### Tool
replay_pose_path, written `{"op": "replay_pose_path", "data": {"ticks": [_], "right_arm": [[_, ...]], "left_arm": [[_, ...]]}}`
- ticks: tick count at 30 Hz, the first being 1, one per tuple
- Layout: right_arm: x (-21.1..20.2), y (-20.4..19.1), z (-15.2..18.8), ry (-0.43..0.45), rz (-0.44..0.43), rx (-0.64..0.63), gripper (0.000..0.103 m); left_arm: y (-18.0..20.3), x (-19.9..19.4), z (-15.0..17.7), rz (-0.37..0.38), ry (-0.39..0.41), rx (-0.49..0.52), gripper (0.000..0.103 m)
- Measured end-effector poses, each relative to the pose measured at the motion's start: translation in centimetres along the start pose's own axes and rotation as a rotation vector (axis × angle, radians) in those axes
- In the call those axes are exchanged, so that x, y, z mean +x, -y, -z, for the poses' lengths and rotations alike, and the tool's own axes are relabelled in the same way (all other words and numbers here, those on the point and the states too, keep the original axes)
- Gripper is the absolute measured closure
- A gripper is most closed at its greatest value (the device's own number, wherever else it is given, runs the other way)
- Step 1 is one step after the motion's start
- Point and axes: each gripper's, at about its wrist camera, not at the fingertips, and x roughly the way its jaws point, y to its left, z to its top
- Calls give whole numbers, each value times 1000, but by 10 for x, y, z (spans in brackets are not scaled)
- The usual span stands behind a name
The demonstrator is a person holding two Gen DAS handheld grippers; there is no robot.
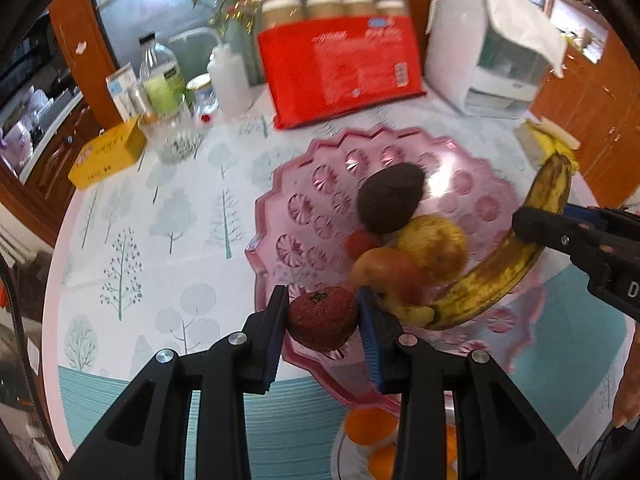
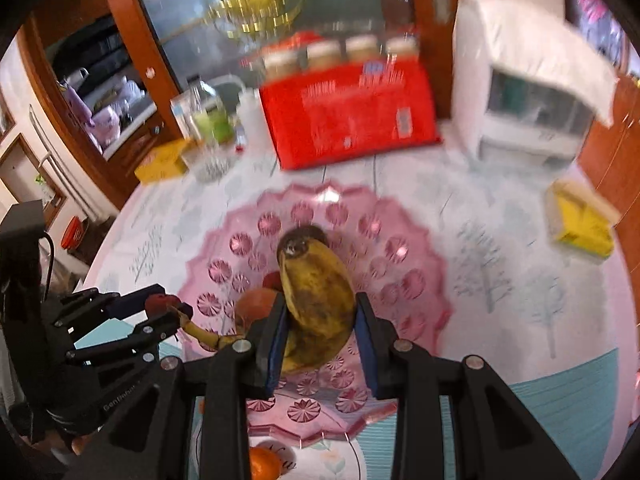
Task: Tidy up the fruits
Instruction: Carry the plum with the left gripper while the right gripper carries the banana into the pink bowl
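My left gripper (image 1: 322,296) is shut on a rough dark-red round fruit (image 1: 323,322), which it holds over the near rim of the pink scalloped plate (image 1: 280,184). On the plate lie a dark avocado (image 1: 390,196), a yellow fruit (image 1: 434,242), a red-yellow apple (image 1: 384,272) and a small red fruit (image 1: 360,242). My right gripper (image 2: 320,304) is shut on a spotted, browning banana (image 2: 316,284) over the plate (image 2: 420,240). From the left wrist, the banana (image 1: 492,280) curves along the plate's right side. The left gripper (image 2: 168,308) shows at the left of the right wrist view.
Behind the plate stand a red package (image 1: 340,68) of jars, a cloth-covered white appliance (image 1: 492,52), bottles (image 1: 160,76), a glass jar (image 1: 176,136) and a yellow box (image 1: 108,152). Another yellow box (image 2: 580,224) lies at the right. Oranges (image 1: 370,426) lie near the front edge.
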Motion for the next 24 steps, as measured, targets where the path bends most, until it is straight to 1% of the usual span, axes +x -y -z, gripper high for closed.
{"op": "replay_pose_path", "data": {"ticks": [2,6,7,8,10,11,12,14,15,16,17,20,24], "right_arm": [[19,3,-1,-54,42,-5,71],[48,13,-1,-159,37,22,70],[53,15,-1,-175,32,23,69],[56,16,-1,-174,47,19,68],[57,17,-4,-145,74,13,68],[57,18,-6,-142,79,14,65],[56,19,-7,-130,75,18,64],[53,18,-10,-104,81,14,57],[53,17,-11,-94,87,6,56],[52,16,-12,-86,95,-5,54],[52,15,-12,-80,102,-17,53],[50,12,-13,-59,123,-40,53],[46,10,-13,-28,140,-43,53]], "left_arm": [[-3,10,-2,-12,-13,-2,70],[-7,28,-8,-24,-30,-10,70],[-8,31,-11,-24,-33,-11,70],[-7,35,-13,-24,-34,-12,70],[-7,41,-19,-26,-34,-11,70],[-6,45,-22,-27,-36,-12,70],[-5,48,-26,-28,-39,-12,70],[-4,53,-30,-22,-44,-16,69],[-4,55,-32,-15,-46,-20,69],[-3,56,-34,-8,-47,-24,64],[-3,57,-36,-3,-44,-28,57],[0,57,-39,-8,-27,-33,44],[1,57,-40,-2,-29,-39,38]]}}
